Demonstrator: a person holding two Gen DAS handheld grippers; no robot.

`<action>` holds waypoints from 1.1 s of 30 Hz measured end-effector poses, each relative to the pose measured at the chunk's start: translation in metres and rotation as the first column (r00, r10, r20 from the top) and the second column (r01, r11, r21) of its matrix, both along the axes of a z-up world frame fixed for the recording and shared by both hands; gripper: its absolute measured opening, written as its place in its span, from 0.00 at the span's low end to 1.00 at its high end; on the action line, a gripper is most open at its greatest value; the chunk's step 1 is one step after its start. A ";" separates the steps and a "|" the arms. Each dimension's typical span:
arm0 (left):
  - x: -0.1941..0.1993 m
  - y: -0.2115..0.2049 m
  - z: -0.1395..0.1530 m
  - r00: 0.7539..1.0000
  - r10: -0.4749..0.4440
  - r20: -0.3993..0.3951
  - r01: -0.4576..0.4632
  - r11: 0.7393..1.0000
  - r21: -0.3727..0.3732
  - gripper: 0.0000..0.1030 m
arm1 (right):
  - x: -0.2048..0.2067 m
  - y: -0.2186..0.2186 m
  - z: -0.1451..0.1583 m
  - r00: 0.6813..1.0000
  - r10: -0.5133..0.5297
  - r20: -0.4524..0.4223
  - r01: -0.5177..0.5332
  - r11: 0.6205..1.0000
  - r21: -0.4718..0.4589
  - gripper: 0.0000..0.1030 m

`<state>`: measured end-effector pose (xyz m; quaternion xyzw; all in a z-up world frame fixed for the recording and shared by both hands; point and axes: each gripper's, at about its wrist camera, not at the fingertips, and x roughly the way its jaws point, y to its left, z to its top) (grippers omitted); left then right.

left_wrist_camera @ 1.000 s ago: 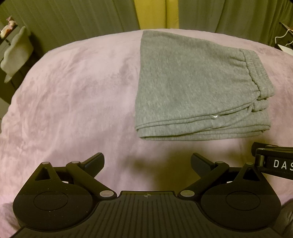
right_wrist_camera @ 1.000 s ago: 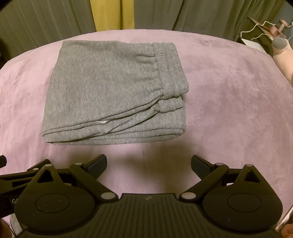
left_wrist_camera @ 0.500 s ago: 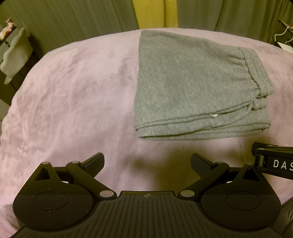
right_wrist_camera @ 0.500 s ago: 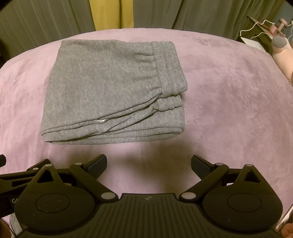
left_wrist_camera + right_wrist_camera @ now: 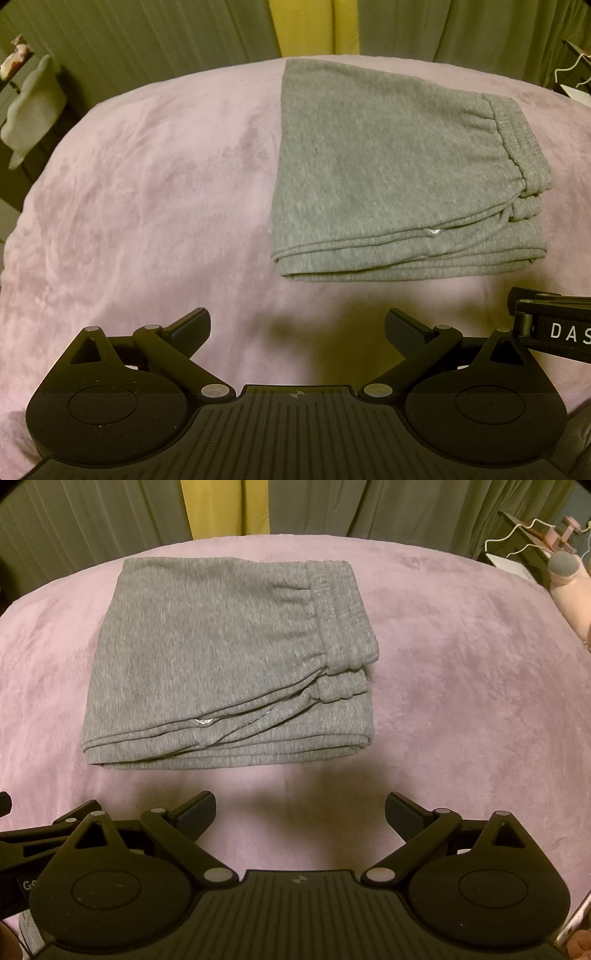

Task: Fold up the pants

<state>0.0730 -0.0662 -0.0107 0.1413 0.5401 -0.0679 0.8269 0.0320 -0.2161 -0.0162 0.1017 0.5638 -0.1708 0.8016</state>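
Pants (image 5: 229, 657) lie folded into a compact grey rectangle on the pink blanket (image 5: 461, 686), waistband (image 5: 343, 613) on the right side of the stack, layered edges facing the tools.

Left tool (image 5: 297, 326): jaws spread wide, holding nothing, short of the near edge of the stack and off to its left. Right tool (image 5: 301, 808): jaws likewise wide and empty, roughly centred in front of the stack. Neither touches the fabric.

Judgement: folding looks essentially done; what is left is at most a tidy-up. The near edge shows several layers slightly staggered, with a small pale tag (image 5: 202, 722) peeking from between them (possibly a label, too small to tell). If anything is corrected, a light press or nudge on that edge would square it; gripping a single layer risks dragging the stack open. The blanket is plush, so sliding the pile may ruck it; lifting clear is safer.

View differences: the left wrist view shows a pale cloud-shaped object (image 5: 33, 110) at far left and part of the right tool's body at lower right. The right wrist view instead shows pink items (image 5: 569, 579) and a white cord (image 5: 517, 535) at far right, and the pants more squarely.
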 end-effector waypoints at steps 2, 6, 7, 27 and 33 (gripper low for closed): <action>0.000 0.000 0.000 1.000 0.000 -0.001 0.000 1.000 0.000 1.00 | 0.000 0.000 0.000 1.000 -0.001 -0.002 0.001 1.000 0.000 0.95; 0.000 0.000 0.000 1.000 0.001 -0.001 -0.001 1.000 0.000 1.00 | 0.001 -0.001 -0.001 1.000 0.000 -0.003 0.000 1.000 0.001 0.95; 0.000 0.000 -0.001 1.000 0.002 -0.001 -0.002 1.000 -0.001 1.00 | 0.001 -0.001 -0.001 1.000 0.000 -0.004 0.000 1.000 0.001 0.95; 0.000 0.000 -0.001 1.000 0.004 -0.003 -0.004 1.000 -0.006 1.00 | 0.002 0.001 -0.002 1.000 0.004 -0.008 -0.004 1.000 -0.015 0.95; -0.001 0.002 -0.001 1.000 0.008 -0.005 -0.008 1.000 -0.008 1.00 | 0.000 0.003 0.000 1.000 0.009 -0.006 -0.010 1.000 -0.022 0.95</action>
